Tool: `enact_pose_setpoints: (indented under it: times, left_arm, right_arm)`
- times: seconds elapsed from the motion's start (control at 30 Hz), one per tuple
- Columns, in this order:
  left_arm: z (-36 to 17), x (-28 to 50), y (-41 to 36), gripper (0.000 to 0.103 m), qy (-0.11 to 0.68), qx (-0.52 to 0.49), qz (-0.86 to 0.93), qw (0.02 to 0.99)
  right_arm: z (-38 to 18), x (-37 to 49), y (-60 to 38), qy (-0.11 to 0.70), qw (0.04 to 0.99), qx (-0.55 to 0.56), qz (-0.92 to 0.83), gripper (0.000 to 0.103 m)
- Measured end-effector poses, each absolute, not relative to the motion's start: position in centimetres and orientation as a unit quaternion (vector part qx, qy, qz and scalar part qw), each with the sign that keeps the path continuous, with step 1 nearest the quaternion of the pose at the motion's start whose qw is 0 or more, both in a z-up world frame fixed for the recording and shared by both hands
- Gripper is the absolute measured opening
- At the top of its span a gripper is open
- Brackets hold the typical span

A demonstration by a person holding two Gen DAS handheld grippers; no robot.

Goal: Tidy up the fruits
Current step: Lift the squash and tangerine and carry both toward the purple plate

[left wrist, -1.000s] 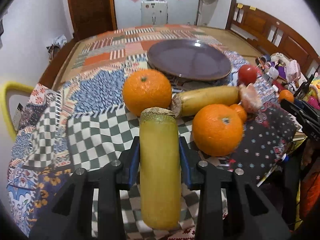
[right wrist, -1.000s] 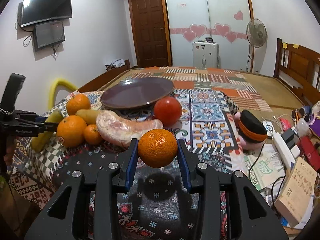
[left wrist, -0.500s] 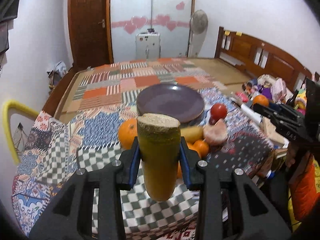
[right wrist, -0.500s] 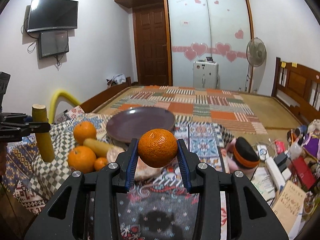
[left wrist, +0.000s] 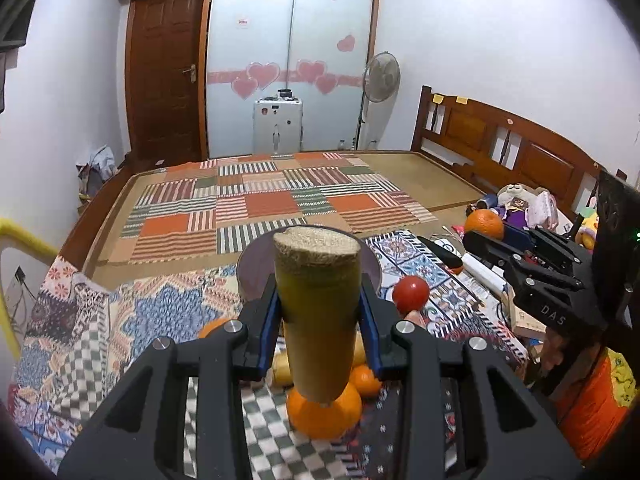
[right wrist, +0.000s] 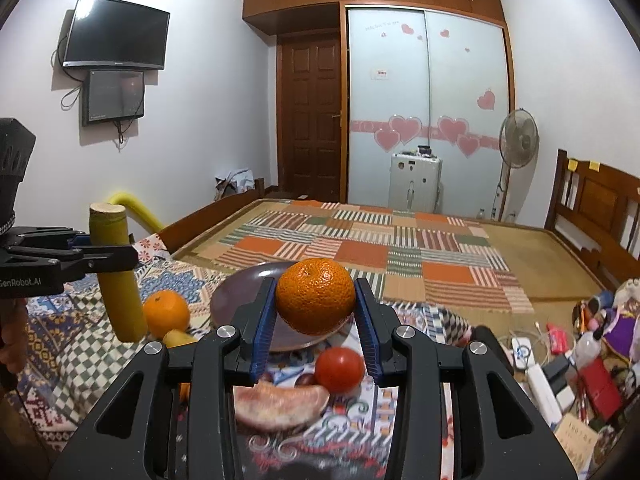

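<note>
Left gripper (left wrist: 320, 320): jaws clamped on an upright yellow-green sugarcane piece (left wrist: 318, 312), gripped mid-length so both cut ends stand free; held clear above the fruit pile, presumably for carrying to the plate.

Right gripper (right wrist: 316, 312): jaws closed on a mandarin (right wrist: 316, 295), pinched across its widest part, also off the cloth; likely bound for the same plate.

Near items, on the patchwork cloth (right wrist: 60, 352): a pale pink pomelo segment (right wrist: 280, 404), blurred and partly under the right gripper's frame; a red tomato (right wrist: 340, 368) just beside it; a large orange (left wrist: 324, 412) below the cane, top half covered by it; a small orange (left wrist: 366, 380), mostly hidden; a second yellow cane piece (right wrist: 178, 338), only one end showing.

Middle: another orange (right wrist: 166, 314), beside the held cane in the right wrist view. Dark purple plate (right wrist: 236, 300), appears empty where seen; its centre is masked by the held fruit in both views.

Far: striped mat (right wrist: 360, 248), wooden headboard (left wrist: 500, 152), fan (right wrist: 518, 144), wardrobe doors with heart stickers (right wrist: 424, 120).

Right edge: clutter of toys and boxes, too small to itemise.
</note>
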State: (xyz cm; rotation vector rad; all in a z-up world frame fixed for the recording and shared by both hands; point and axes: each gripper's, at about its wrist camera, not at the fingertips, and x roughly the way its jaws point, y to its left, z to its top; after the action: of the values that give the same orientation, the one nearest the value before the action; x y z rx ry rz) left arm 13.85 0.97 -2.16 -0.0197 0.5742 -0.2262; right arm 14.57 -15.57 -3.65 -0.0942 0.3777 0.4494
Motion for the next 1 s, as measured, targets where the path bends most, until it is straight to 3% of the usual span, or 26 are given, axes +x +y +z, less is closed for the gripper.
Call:
enact_pose_setpoints:
  times: [0.47, 1.0]
  left_arm:
    - [-2.9, 20.1, -1.0, 0.036, 0.295, -0.005, -0.117, 0.948]
    - [-6.4, 26.4, -0.9, 0.036, 0.37, -0.028, -0.125, 0.92]
  right_arm:
    - [-5.0, 19.7, -13.5, 0.207, 0.951, -0.069, 0.219, 0.035]
    - [-7.5, 23.3, -10.9, 0.286, 0.915, -0.126, 0.254, 0.035]
